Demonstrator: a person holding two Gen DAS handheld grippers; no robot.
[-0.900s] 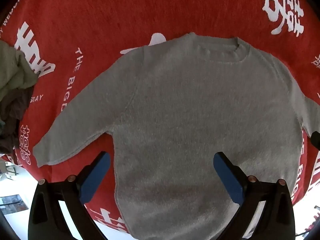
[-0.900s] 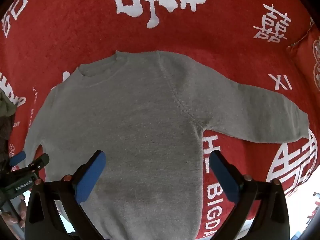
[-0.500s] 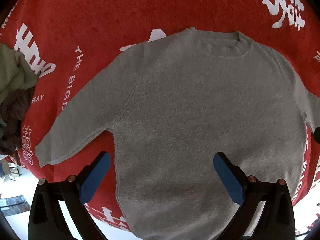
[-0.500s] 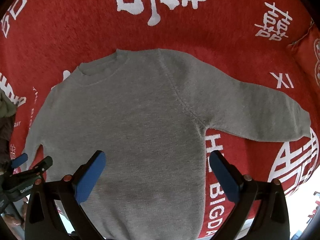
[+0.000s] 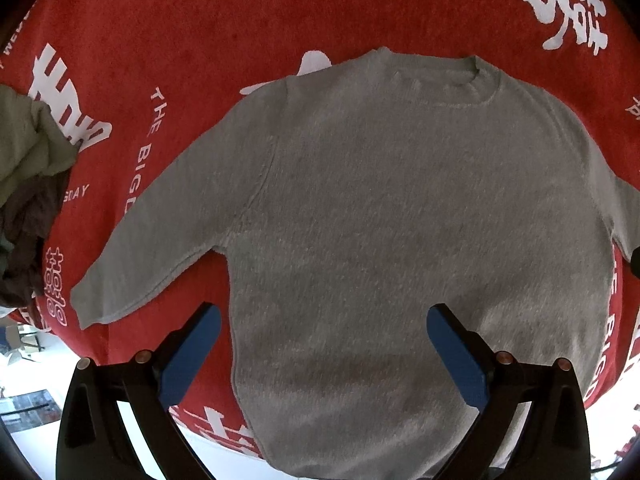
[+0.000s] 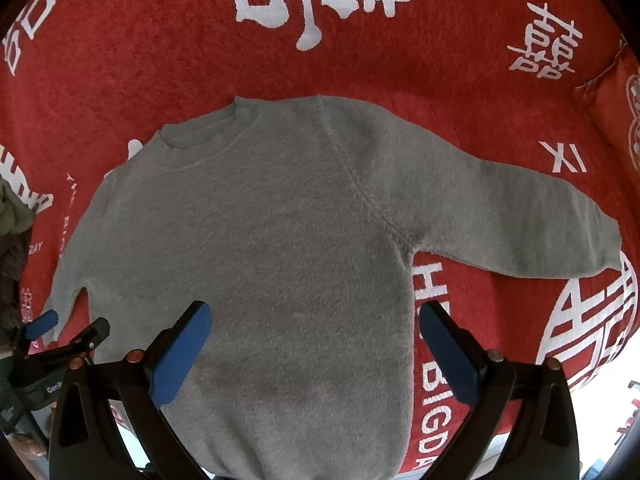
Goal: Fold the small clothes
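A: What is seen at the far left?

B: A crumpled heap of olive and dark cloth [image 5: 28, 168] is seen at the left edge of the red plush cover with white lettering [image 5: 200, 32]. Next to it, the small grey knitted sweater [image 5: 400, 208] is laid flat and face up on that cover, neck away, both sleeves spread outward.

A: How are the grippers held?

B: The left gripper [image 5: 324, 354] is poised above the sweater's lower left side, jaws spread fully, nothing gripped. The right gripper [image 6: 316, 350] is held above the lower right side, likewise wide apart and empty; the blue pads [image 6: 180, 354] are clear of the fabric in both views.

A: How is the garment expected to handle?

B: It is judged soft, light and limp, with a fuzzy surface unlikely to slip. Sagging is to be expected wherever it is lifted unsupported.

A: Where should hold be taken?

B: The left cuff [image 5: 92, 304] and the right cuff [image 6: 600, 248] are suggested, so each sleeve can be laid across the body before the hem is raised.
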